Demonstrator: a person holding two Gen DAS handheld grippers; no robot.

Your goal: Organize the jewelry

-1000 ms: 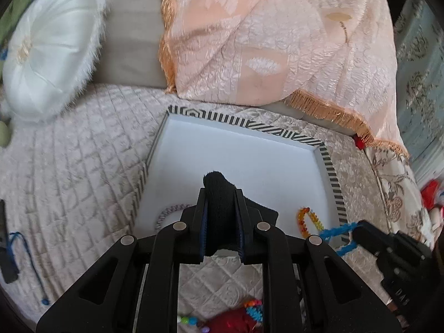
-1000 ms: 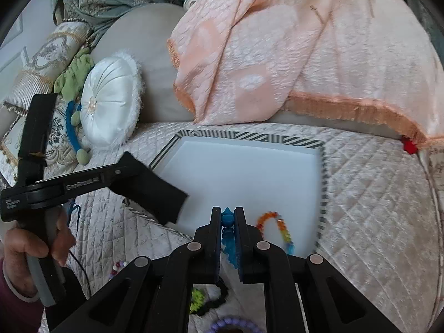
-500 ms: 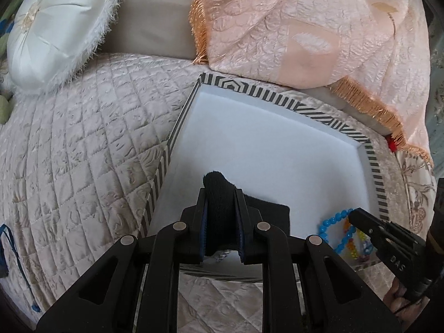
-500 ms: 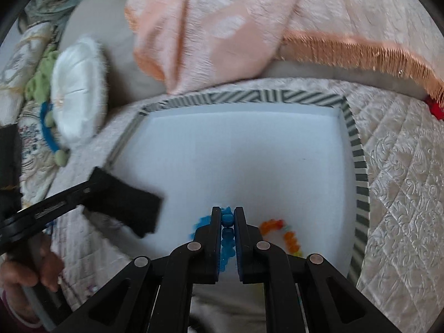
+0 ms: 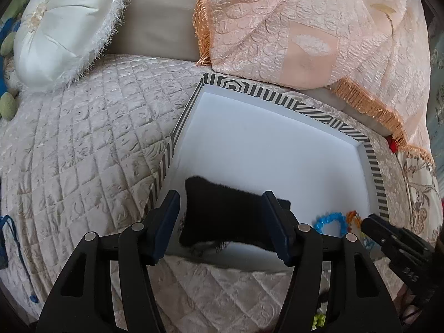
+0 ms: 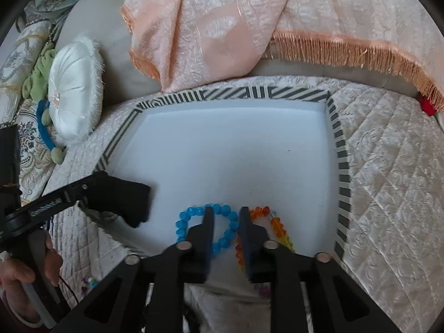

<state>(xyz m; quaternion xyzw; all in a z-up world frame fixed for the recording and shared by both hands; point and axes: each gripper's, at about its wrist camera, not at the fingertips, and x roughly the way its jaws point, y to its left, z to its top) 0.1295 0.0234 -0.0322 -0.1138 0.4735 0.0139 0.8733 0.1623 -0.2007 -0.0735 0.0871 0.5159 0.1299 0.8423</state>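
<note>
A white tray with a striped rim [image 5: 280, 100] [image 6: 341, 166] lies on the quilted bed. My left gripper [image 5: 219, 216] is open, and a black velvet pouch [image 5: 230, 216] [image 6: 125, 199] lies between its fingers at the tray's near-left corner. My right gripper [image 6: 224, 222] is open above a blue bead bracelet [image 6: 208, 224] [image 5: 330, 222] that lies in the tray. An orange bead bracelet [image 6: 274, 227] [image 5: 352, 216] lies just right of it.
A peach fringed blanket [image 5: 305, 27] [image 6: 222, 22] hangs behind the tray. A white round cushion [image 5: 63, 27] [image 6: 75, 88] sits at the back left. More beads [image 6: 90, 281] lie on the quilt [image 5: 83, 152] near the front.
Both grippers opened. The left one let go of the black pouch at the tray's corner. The right one let go of the blue bracelet, which now lies in the tray.
</note>
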